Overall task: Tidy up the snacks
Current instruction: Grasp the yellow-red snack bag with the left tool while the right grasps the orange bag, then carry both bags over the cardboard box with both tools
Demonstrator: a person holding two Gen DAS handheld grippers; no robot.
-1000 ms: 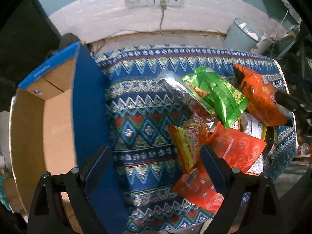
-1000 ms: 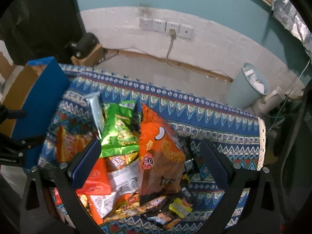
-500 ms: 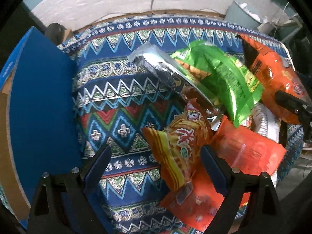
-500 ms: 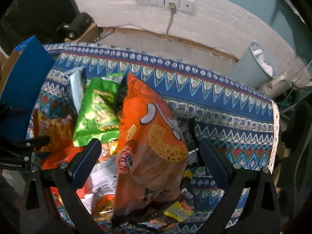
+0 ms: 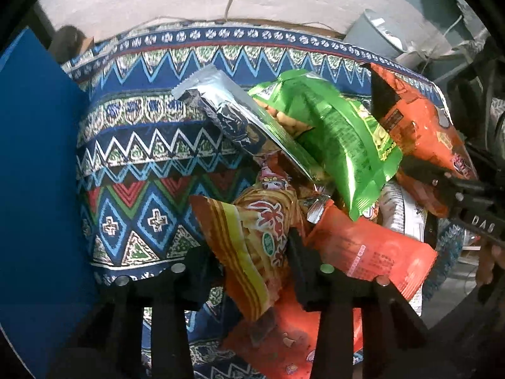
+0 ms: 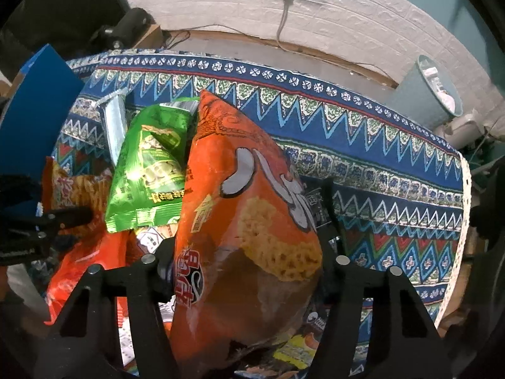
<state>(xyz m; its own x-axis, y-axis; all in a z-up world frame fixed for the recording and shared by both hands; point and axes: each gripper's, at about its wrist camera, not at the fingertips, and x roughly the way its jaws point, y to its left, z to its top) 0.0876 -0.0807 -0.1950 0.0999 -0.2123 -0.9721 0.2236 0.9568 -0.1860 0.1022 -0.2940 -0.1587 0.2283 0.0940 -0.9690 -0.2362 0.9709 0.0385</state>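
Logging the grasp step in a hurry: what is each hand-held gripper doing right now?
Left hand-held gripper: jaws just closed onto the striped orange-yellow bag, holding it.
Right hand-held gripper: jaws just closed onto the big orange bag, holding it.

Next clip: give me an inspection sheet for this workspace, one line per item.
Surface: table under a blue patterned zigzag cloth.
Job's things: heap of snack bags; large orange puffed-snack bag, green bag, silver foil pack, orange-and-yellow striped bag.
Clutter: blue cardboard box at the table's left edge.
Grippers: left gripper, jaws just closing, pressed on the striped bag; right gripper, jaws just closing, pressed on the large orange bag.
Cables: grey cord plugged into a wall socket.
Surroundings: white brick-pattern wall panel, pale blue waste bin.
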